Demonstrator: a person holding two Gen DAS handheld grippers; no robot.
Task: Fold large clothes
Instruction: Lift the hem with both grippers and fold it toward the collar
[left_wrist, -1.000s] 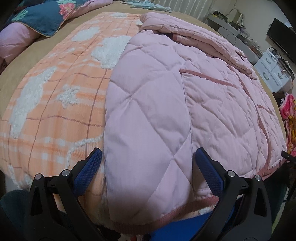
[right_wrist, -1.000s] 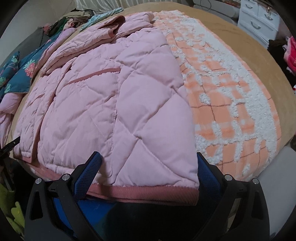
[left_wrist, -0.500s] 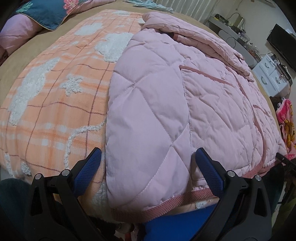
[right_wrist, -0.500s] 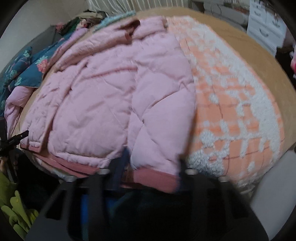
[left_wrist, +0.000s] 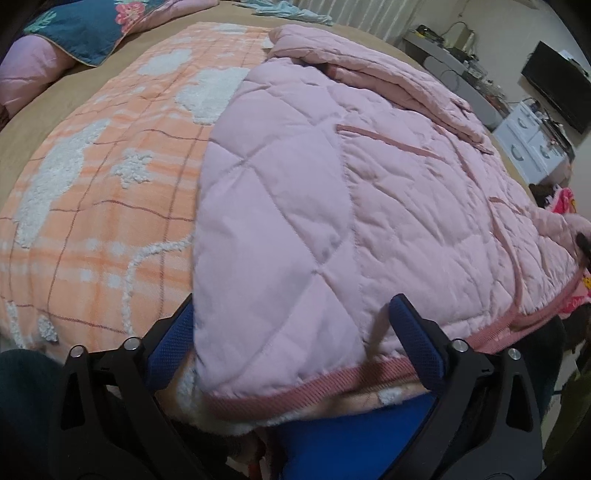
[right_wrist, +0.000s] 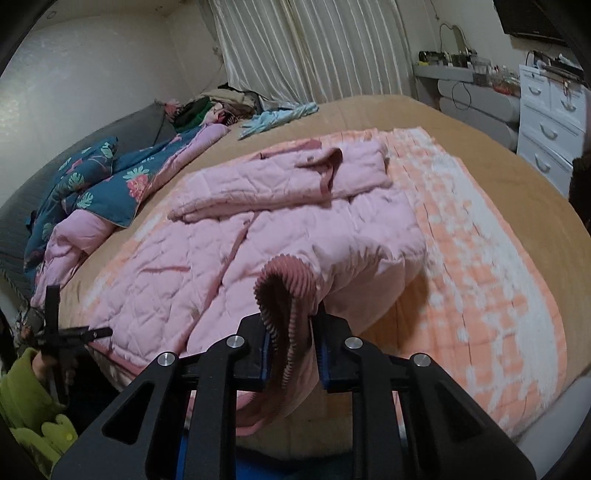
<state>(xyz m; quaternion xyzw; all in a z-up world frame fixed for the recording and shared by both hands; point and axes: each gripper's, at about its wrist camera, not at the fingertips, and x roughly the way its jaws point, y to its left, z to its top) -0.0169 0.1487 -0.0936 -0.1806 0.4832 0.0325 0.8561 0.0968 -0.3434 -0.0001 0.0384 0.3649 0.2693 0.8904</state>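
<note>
1 pink jacket (right_wrist: 295, 221), 1 orange blanket (right_wrist: 480, 258)

matt quilted cloth jacket (left_wrist: 332, 206)

Bare tan bedsheet (right_wrist: 461, 122) beyond the orange blanket (right_wrist: 491, 280) leaves passing room, while the teal floral quilt (right_wrist: 96, 177), clothes pile (right_wrist: 218, 105) and white drawers (right_wrist: 550, 122) hem the bed's edges.
</note>
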